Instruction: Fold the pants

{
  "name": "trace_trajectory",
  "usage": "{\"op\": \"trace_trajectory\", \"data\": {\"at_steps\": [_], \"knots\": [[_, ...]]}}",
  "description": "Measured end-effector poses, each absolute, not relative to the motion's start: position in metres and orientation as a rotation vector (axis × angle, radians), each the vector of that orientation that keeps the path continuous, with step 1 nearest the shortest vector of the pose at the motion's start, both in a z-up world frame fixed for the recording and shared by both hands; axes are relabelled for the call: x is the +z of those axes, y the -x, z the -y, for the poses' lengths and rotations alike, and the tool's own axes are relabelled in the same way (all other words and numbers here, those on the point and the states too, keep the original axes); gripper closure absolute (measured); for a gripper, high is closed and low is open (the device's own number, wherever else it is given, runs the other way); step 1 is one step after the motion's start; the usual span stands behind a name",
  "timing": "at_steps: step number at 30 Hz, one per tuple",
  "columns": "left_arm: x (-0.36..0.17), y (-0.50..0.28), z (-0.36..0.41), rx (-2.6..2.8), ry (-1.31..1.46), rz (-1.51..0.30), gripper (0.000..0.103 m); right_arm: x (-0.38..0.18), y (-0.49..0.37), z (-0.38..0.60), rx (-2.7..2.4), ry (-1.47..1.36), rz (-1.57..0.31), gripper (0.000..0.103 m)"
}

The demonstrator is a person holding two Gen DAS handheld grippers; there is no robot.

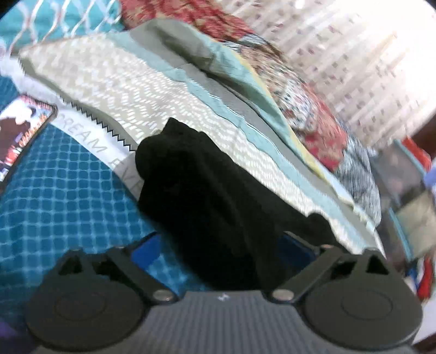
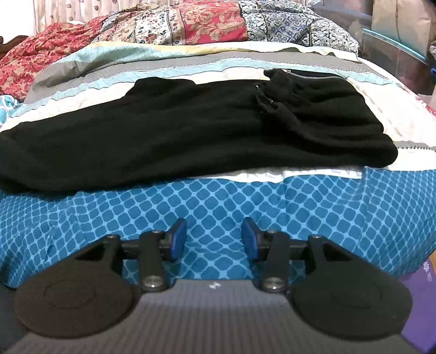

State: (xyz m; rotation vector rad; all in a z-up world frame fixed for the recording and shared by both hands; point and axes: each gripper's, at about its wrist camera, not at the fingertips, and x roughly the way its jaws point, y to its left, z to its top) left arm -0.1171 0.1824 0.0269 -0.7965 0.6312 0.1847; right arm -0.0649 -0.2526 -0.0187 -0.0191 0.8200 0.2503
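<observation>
The left gripper (image 1: 218, 245) stands with its jaws spread wide, and the black pants (image 1: 207, 207) lie bunched in the gap between its 2 blue pads (image 1: 145, 249) without being pinched, running ahead of it onto a chevron quilt (image 1: 122, 89). The right gripper (image 2: 215, 239) is partly open with nothing between its fingers, hovering over a teal patterned sheet (image 2: 218, 196). The pants (image 2: 190, 130) lie flat on the bed ahead of it, their zipper (image 2: 308, 74) at the far right.

A home bedroom: a bed spread with a teal lattice-print sheet (image 2: 218, 201), layered quilts, a red floral patchwork cover (image 2: 190, 24) at the far side, and a patterned curtain (image 1: 354, 54) beyond it.
</observation>
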Motion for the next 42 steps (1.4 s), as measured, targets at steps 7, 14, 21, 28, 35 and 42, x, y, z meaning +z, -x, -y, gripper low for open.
{"op": "trace_trajectory", "data": {"at_steps": [7,14,21,28,35,42], "knots": [[-0.022,0.085,-0.232,0.272,1.134,-0.603,0.027,-0.013,0.069,0.248,0.238,0.046,-0.803,0.056],[-0.03,0.081,-0.23,0.278,1.076,-0.572,0.069,0.034,0.064,0.156,0.599,0.17,-0.625,0.071],[-0.004,0.091,-0.225,0.277,0.95,-0.569,0.077,0.026,-0.02,0.015,0.833,0.03,-0.856,0.079],[0.043,0.075,-0.161,0.178,0.518,-0.525,0.079,-0.02,-0.054,-0.018,0.851,-0.185,-1.153,0.077],[0.064,0.05,-0.082,0.016,0.127,-0.521,0.079,-0.008,-0.045,0.1,0.752,-0.391,-1.034,0.076],[0.026,0.011,0.014,-0.085,-0.194,-0.71,0.057,-0.016,-0.025,0.184,0.585,-0.556,-0.994,0.076]]}}
